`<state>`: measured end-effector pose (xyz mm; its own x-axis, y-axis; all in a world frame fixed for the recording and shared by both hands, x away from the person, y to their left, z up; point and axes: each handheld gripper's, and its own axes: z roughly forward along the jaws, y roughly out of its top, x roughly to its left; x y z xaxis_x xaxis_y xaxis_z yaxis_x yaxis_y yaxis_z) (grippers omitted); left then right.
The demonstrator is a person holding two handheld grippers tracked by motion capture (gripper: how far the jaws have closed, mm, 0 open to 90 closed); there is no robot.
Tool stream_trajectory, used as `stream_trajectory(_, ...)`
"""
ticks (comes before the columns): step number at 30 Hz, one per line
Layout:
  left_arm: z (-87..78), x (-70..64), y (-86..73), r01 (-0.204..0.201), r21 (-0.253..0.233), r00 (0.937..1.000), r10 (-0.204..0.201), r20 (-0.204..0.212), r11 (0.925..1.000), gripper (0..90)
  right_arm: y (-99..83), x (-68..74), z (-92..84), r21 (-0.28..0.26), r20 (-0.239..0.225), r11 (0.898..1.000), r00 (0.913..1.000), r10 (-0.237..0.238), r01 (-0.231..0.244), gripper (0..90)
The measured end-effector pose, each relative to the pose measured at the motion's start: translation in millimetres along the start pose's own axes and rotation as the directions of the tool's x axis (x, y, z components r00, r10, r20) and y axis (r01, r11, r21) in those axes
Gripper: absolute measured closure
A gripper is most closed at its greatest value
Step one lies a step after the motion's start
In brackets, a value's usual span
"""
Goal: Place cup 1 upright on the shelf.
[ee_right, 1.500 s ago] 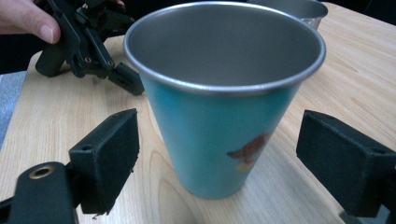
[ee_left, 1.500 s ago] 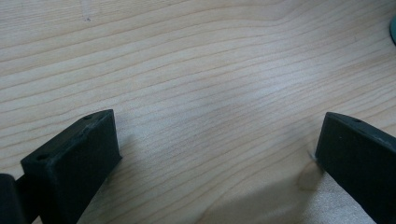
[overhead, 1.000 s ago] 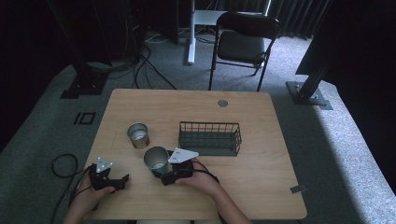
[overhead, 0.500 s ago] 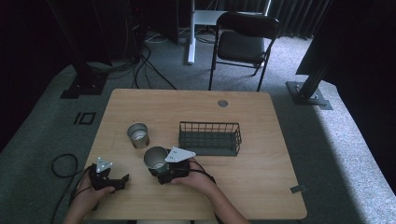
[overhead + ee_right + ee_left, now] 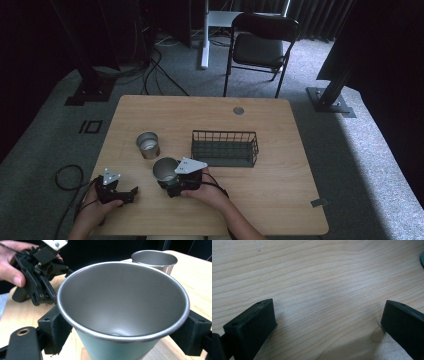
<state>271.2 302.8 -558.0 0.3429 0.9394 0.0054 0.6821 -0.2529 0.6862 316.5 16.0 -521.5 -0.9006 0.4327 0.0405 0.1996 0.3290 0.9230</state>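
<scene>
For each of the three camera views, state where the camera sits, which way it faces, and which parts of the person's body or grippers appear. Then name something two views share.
High view: above the person's side, facing forward and down on the table; both hands show.
Left gripper view: on the left gripper, facing down at bare wood between its open jaws.
Right gripper view: on the right gripper, facing the teal cup between its jaws; the left hand shows.
Shared: the second cup appears in the high and right gripper views.

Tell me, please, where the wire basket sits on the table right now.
In the high view the wire basket stands near the table's middle, just beyond and right of the right gripper and its cup.
</scene>
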Motion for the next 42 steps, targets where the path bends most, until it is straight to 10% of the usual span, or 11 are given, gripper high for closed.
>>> stream_trajectory(29, -0.1, 0.1, 0.1, -0.002, 0.002, 1.0000, 0.002, 0.000, 1.0000, 0.2, 57.3, -7.0, -43.6, -0.120, 0.022, 0.993, 0.9998, 0.001, 0.001, 13.9)
stream_trajectory(42, -0.1, 0.1, 0.1, -0.002, 0.002, 1.0000, 0.002, 0.000, 1.0000, 0.2, 80.6, -29.5, -74.1, -0.184, 0.119, 0.983, 0.9929, 0.012, 0.010, 13.9)
